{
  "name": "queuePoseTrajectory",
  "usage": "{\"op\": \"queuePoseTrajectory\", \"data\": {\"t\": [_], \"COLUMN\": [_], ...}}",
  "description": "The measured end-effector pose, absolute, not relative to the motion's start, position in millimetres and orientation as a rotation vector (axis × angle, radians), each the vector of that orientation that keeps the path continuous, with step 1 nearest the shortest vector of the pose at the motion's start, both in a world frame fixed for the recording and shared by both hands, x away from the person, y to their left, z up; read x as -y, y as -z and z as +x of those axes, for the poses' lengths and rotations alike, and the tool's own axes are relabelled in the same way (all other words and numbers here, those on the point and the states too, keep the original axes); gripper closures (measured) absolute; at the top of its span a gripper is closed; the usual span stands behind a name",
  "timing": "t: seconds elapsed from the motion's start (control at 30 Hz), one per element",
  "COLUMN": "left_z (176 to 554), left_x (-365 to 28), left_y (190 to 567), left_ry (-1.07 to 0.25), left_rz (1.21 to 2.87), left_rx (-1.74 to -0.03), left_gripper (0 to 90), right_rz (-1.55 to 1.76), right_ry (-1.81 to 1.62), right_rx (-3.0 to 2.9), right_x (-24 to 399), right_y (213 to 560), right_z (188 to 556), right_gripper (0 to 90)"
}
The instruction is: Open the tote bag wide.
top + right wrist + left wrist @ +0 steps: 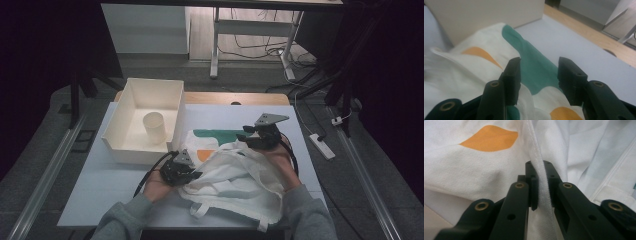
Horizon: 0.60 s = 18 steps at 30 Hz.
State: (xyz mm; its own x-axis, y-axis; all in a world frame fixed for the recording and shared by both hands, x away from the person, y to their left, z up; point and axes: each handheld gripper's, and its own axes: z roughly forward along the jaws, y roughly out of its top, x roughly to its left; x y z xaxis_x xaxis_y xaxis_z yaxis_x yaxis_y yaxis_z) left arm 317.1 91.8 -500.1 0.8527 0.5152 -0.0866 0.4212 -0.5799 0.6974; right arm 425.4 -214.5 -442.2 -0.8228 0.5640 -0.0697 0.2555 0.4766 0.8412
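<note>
Beside the box [150,100], the tote bag [240,175] lies crumpled and unfolded; left gripper [541,185] clenches its hem, right gripper [539,75] hovers released above

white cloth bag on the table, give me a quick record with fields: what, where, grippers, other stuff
thing: white cloth bag with orange and green print, crumpled
place: on the pale table, right of the box
left hand-held gripper: shut on a seamed edge of the bag
right hand-held gripper: open above the green print, nothing between the jaws
other: white box with a paper cup upright inside
</note>
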Motion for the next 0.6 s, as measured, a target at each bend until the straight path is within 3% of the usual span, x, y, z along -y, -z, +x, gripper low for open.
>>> {"op": "queuePoseTrajectory", "data": {"t": [0.6], "left_z": [317.2], "left_x": [-92.3], "left_y": [499.9], "left_ry": [-0.164], "left_rz": [2.272], "left_rx": [-0.670], "left_gripper": [84.2], "right_rz": [0.723], "right_ry": [-1.181], "right_rx": [-2.447], "right_x": [228.0], "right_y": [421.9], "right_z": [376.5], "right_gripper": [50.4]}}
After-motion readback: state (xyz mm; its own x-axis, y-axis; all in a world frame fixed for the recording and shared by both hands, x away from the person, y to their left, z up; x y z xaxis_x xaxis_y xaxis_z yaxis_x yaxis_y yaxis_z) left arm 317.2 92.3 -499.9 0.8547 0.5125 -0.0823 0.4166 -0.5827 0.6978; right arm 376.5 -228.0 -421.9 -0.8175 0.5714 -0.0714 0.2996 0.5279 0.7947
